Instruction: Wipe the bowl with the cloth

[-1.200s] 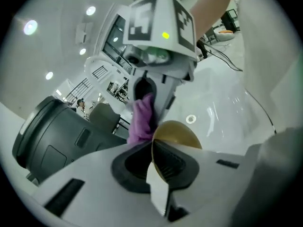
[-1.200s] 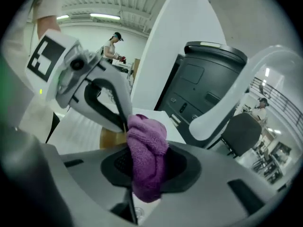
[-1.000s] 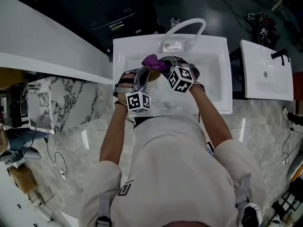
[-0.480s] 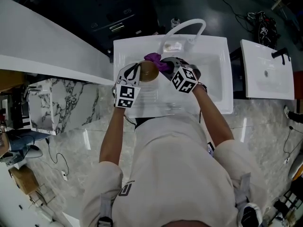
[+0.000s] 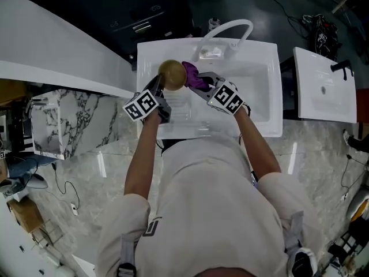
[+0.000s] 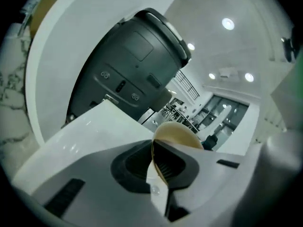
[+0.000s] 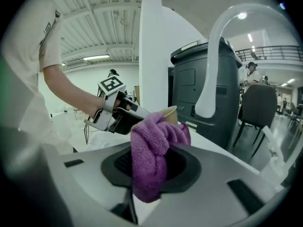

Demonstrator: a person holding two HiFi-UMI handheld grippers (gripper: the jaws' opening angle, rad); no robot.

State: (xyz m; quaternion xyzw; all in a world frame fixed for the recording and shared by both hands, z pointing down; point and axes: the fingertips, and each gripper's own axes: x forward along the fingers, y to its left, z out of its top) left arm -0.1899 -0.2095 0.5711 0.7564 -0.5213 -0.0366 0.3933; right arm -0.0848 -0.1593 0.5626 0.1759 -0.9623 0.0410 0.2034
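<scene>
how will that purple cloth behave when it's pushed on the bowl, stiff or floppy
Probably floppy: the purple cloth bunches and droops in folds from the right gripper. Its plush pile suggests it's light and grippy rather than slippery. Pushed against the bowl, it would likely squash and mould to the curve.

Tan bowl tilted on edge, purple cloth — touching it

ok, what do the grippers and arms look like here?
Left gripper and right gripper: dark bodies, each topped by a white cube with black square markers; broad pale grey jaws with dark ribbed pads. No cables visible. The person wears a pale short-sleeved T-shirt, forearms uncovered.
</scene>
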